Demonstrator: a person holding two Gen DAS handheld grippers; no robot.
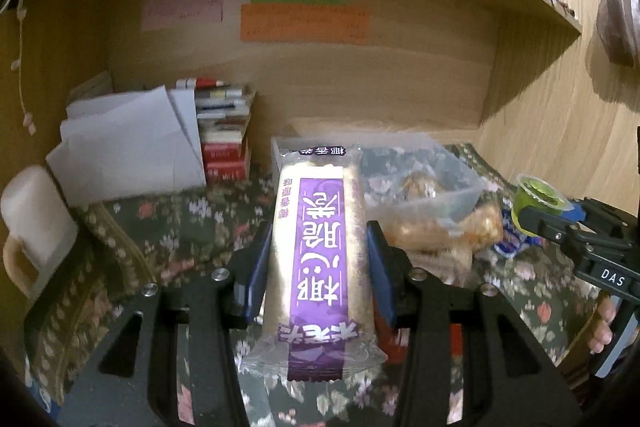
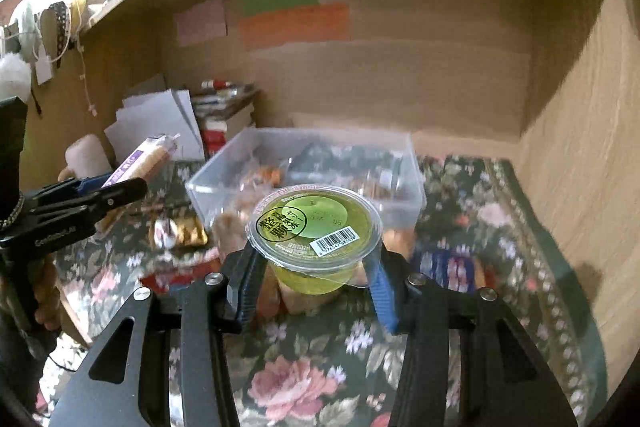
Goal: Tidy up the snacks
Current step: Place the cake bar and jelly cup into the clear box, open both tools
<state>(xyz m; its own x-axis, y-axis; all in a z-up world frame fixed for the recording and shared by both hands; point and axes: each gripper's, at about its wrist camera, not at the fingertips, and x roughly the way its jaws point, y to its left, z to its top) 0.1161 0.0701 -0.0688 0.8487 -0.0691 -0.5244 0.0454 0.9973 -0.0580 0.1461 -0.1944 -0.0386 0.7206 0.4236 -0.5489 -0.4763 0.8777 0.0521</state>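
Note:
My left gripper [image 1: 318, 247] is shut on a long purple-and-white snack pack [image 1: 318, 259], held above the floral cloth just in front of the clear plastic box [image 1: 460, 187]. It also shows in the right wrist view [image 2: 140, 157]. My right gripper [image 2: 314, 267] is shut on a green jelly cup [image 2: 314, 227] with a barcode lid, held above the cloth in front of the clear plastic box [image 2: 400, 151], which holds several wrapped snacks. The cup also shows at the right of the left wrist view [image 1: 538, 193].
Loose wrapped snacks [image 2: 180, 231] lie on the floral cloth [image 2: 320, 359] before the box. A stack of books [image 1: 224, 131] and white papers [image 1: 128, 151] stand at the back left, with a white mug [image 1: 36, 223] nearer. Wooden walls and a shelf enclose the space.

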